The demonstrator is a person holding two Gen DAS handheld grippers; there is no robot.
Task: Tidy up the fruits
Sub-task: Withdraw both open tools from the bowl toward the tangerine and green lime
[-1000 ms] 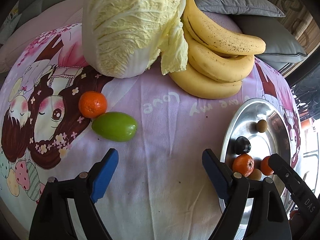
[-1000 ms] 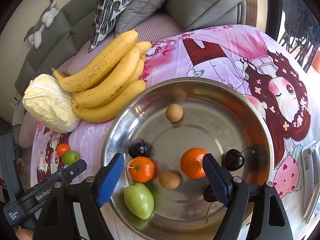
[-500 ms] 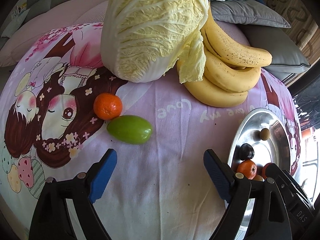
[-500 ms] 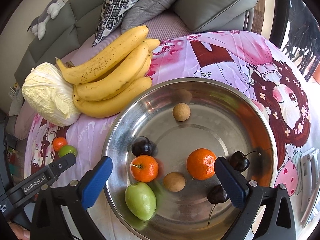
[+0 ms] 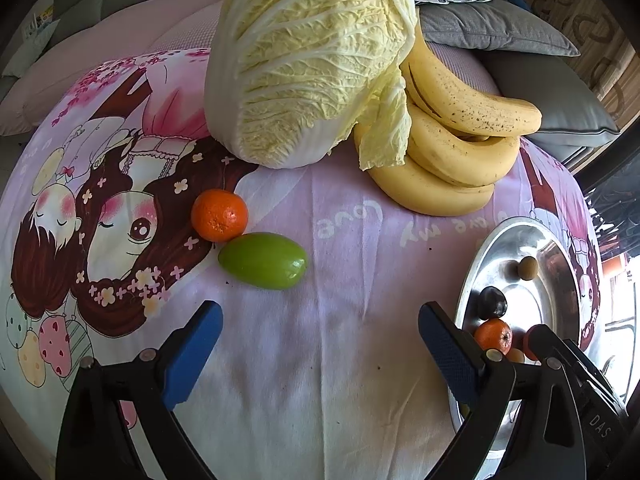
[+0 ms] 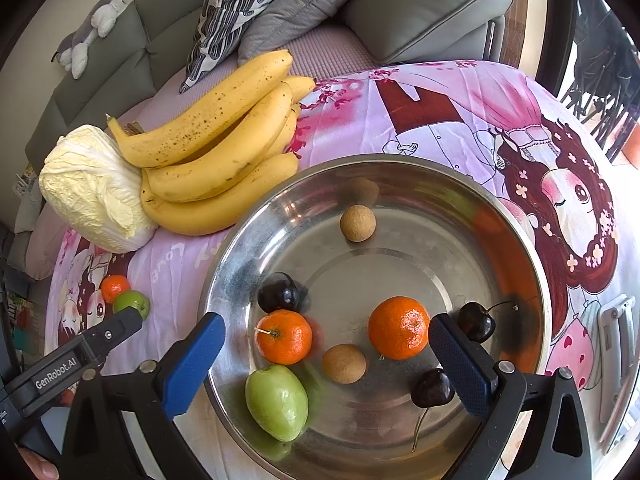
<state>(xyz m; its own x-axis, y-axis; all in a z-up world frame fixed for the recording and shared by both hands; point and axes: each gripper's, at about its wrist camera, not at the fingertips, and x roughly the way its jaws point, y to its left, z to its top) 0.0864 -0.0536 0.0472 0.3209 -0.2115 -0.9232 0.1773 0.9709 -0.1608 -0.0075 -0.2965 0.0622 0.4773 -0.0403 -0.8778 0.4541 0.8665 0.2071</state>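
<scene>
The oval green fruit (image 5: 263, 261) lies on the pink printed cloth (image 5: 320, 360), touching a small orange mandarin (image 5: 219, 215) at its far left; it looks smooth, firm and light, likely to roll, best taken across its short middle. The left gripper (image 5: 320, 344) hangs near it, jaws just widened, empty. The right gripper (image 6: 326, 356), jaws also freshly spread, holds nothing over the round steel basin (image 6: 400, 168)

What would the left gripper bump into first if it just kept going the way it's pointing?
Probably the bare cloth first; the left gripper is open and empty. The green fruit lies just beyond, though depth is unclear.
</scene>
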